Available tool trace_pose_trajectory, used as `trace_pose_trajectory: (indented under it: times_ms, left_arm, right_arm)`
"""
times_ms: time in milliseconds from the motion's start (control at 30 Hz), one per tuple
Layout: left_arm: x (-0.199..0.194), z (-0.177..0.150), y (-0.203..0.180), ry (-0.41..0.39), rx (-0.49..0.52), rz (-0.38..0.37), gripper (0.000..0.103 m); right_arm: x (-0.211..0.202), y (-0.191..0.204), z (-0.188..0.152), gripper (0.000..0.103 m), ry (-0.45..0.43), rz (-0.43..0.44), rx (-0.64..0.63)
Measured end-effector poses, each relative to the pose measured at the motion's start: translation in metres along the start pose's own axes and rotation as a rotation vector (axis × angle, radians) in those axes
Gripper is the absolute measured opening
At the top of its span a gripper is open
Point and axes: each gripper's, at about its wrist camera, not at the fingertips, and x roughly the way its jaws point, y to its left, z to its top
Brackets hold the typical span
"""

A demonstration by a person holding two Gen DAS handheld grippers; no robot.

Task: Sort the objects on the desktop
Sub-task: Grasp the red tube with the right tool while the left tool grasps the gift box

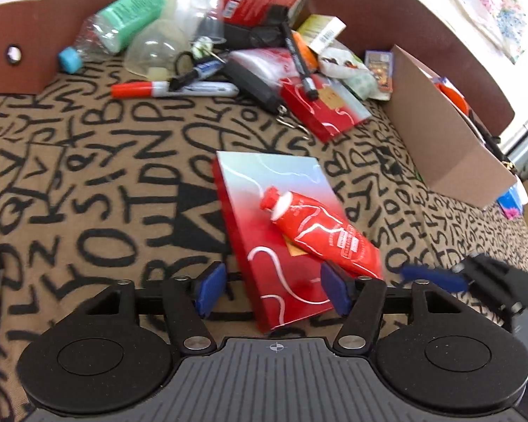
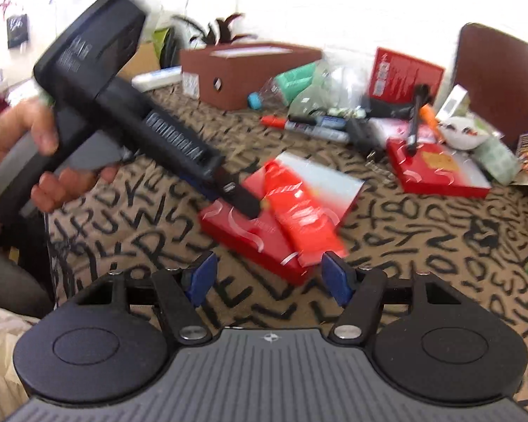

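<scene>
A red and silver box (image 1: 274,225) lies on the lettered cloth, with a red tube (image 1: 320,232) lying on top of it. My left gripper (image 1: 274,288) is open and empty, its blue pads either side of the box's near end. In the right wrist view the box (image 2: 250,235) and tube (image 2: 299,211) sit just ahead of my right gripper (image 2: 269,277), which is open and empty. The left gripper's body (image 2: 123,105) reaches in from the left over the box. The right gripper's blue fingers (image 1: 433,276) show at the right in the left wrist view.
A heap of clutter lies at the back: markers (image 1: 172,88), a green bottle (image 1: 130,14), a second red box (image 1: 327,109), black items. A brown box (image 1: 24,35) stands back left, a cardboard box (image 1: 440,130) at the right.
</scene>
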Motion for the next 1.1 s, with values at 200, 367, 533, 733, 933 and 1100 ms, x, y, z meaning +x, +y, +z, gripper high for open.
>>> trace_pose_trajectory:
  times_ms: [200, 367, 533, 733, 933, 1100]
  left_arm:
    - [-0.007, 0.001, 0.006, -0.018, -0.022, 0.03, 0.079]
    - [-0.012, 0.0, 0.008, -0.02, -0.017, 0.038, 0.072]
    - [-0.005, 0.003, 0.007, -0.009, -0.011, 0.026, 0.062]
    - [0.011, 0.008, 0.0, -0.004, -0.006, 0.019, 0.06]
    - [0.017, 0.012, -0.005, 0.014, 0.028, 0.008, 0.048]
    - [0.024, 0.02, -0.011, 0.024, 0.06, -0.006, 0.044]
  right_arm:
    - [0.025, -0.009, 0.027, 0.066, -0.027, -0.051, -0.025]
    - [0.066, -0.008, 0.035, 0.046, 0.023, -0.026, -0.042]
    - [0.066, -0.017, 0.03, 0.04, 0.03, -0.115, 0.028]
    - [0.051, -0.048, 0.018, 0.038, 0.099, -0.286, 0.159]
    - [0.044, -0.053, 0.008, 0.041, 0.148, -0.279, 0.167]
    - [0.039, -0.047, 0.005, 0.041, 0.135, -0.28, 0.177]
